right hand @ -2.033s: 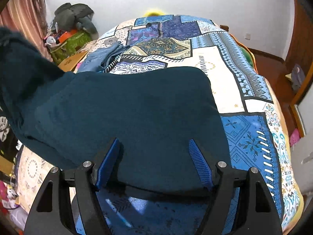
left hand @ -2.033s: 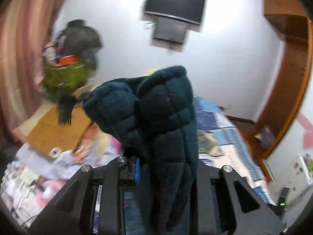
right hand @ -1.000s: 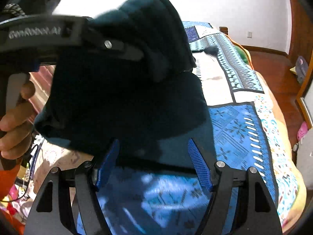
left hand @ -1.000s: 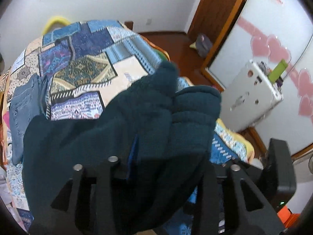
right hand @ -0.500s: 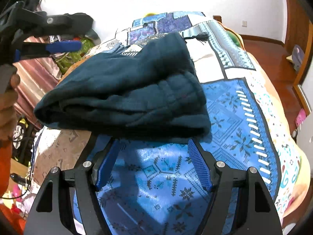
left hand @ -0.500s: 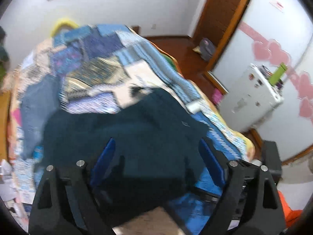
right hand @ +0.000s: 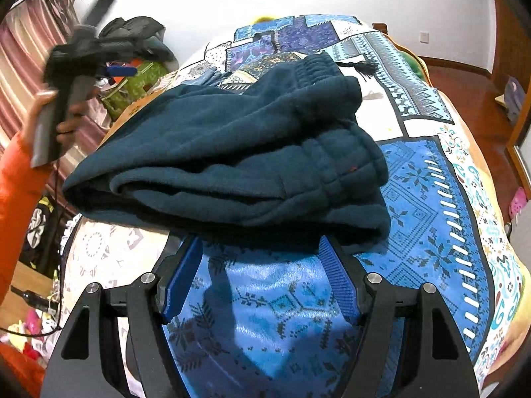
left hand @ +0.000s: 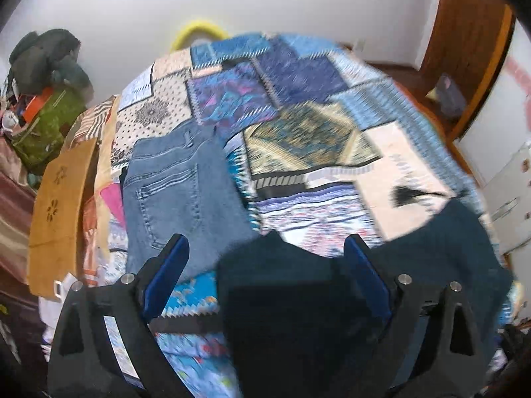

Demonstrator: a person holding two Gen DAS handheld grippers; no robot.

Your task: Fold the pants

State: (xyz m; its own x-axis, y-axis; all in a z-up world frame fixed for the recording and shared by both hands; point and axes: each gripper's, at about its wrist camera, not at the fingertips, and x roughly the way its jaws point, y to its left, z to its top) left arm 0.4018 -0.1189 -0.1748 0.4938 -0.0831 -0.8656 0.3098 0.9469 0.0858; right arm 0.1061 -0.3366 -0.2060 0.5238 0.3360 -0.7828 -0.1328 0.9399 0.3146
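Dark teal fleece pants lie folded in a thick bundle on the patchwork quilt. My right gripper hovers at the bundle's near edge, open, its blue pads clear of the cloth. In the right wrist view my left gripper is raised off to the left, blurred, in a hand with an orange sleeve. In its own view the left gripper has its jaws opening wide. The teal pants lie below them, not pinched.
Blue jeans lie flat on the bed's far left side. A pile with a green bag stands against the wall. A wooden door and a white cabinet are at the right.
The left gripper let go of the teal pants, which dropped folded onto the quilt. It opened wide and swung away to the left. The right gripper stayed put and open.
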